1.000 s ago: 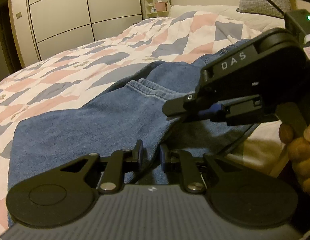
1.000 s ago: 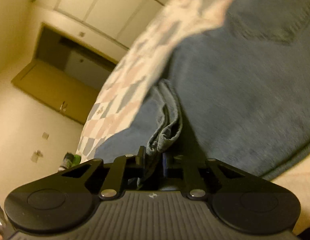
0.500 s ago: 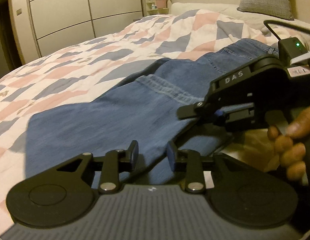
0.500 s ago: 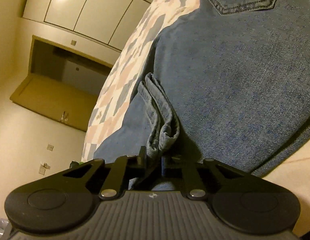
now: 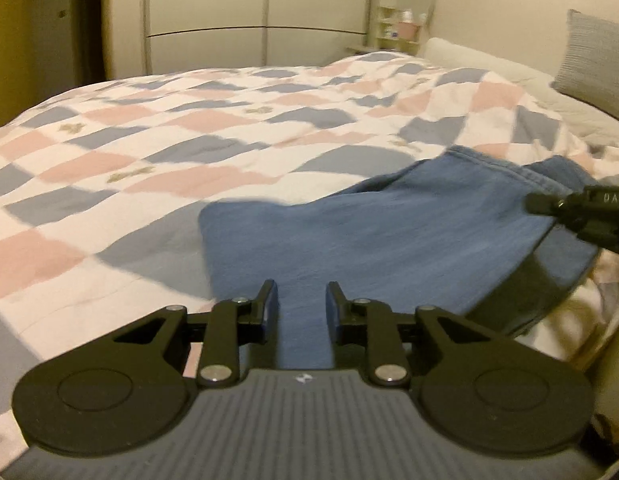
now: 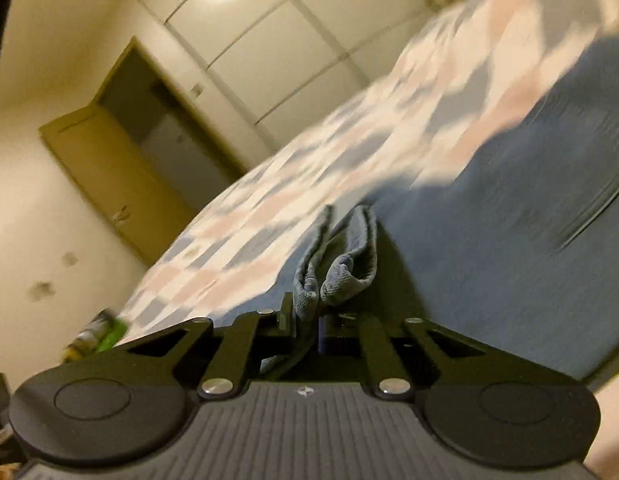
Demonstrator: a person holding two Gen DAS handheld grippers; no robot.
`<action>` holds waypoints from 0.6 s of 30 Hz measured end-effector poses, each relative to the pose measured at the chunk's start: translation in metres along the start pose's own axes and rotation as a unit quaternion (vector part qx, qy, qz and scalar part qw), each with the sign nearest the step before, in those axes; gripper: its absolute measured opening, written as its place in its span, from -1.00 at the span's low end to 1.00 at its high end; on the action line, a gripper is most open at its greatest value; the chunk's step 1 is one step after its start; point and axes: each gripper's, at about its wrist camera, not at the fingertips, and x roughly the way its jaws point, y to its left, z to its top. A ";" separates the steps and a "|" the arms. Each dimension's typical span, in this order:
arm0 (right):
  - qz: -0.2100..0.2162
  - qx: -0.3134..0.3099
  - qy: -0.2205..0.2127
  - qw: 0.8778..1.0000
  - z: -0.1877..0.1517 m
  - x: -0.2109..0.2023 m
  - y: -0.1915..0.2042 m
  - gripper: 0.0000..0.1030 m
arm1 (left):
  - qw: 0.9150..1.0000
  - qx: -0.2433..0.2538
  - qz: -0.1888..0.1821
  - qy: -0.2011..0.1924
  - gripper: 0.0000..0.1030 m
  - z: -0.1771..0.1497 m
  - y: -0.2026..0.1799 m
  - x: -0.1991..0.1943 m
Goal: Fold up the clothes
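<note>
**Left lets go, right hangs on**

The left gripper (image 5: 297, 304) has pulled back off the jeans (image 5: 389, 232), fingers now spread and empty. The right gripper (image 6: 307, 320) stays clenched on a bunched denim edge; jeans lie on the quilted bed (image 5: 189, 152).

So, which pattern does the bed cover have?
Pink, grey-blue and white patches on the bed cover; clearest in the left wrist view.

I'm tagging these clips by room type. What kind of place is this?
Most likely a home bedroom: a bed under a pink, grey-blue and white patchwork quilt, a grey ribbed pillow at its head, and tall cream panelled wardrobe doors behind. Blue denim jeans lie on the quilt.
</note>
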 end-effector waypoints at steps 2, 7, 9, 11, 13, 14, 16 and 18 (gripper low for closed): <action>-0.036 0.029 -0.001 0.999 0.005 -0.010 -0.030 -0.83 | 1.000 0.010 -0.024 0.008 -0.58 0.003 -0.011 0.012; -0.099 0.111 -0.008 0.989 0.012 -0.033 -0.099 -0.80 | 0.997 0.053 -0.037 0.041 -0.54 0.002 -0.045 0.044; -0.070 0.143 -0.029 0.987 0.008 -0.036 -0.106 -0.65 | 0.997 0.059 -0.034 0.044 -0.50 0.001 -0.049 0.048; -0.073 0.119 -0.033 0.990 0.011 -0.035 -0.100 -0.54 | 0.997 0.057 -0.033 0.049 -0.49 0.001 -0.049 0.050; -0.079 0.088 -0.035 0.992 0.015 -0.032 -0.092 -0.72 | 0.997 0.056 -0.032 0.050 -0.49 0.003 -0.051 0.050; -0.082 0.073 -0.037 0.993 0.017 -0.031 -0.089 -0.79 | 0.997 0.056 -0.031 0.051 -0.49 0.004 -0.052 0.051; -0.074 0.001 -0.049 0.996 0.031 -0.032 -0.068 -0.82 | 0.997 0.058 -0.030 0.049 -0.49 0.009 -0.055 0.053; -0.071 -0.059 -0.061 0.994 0.046 -0.041 -0.053 -0.84 | 0.997 0.057 -0.037 0.044 -0.46 0.017 -0.058 0.056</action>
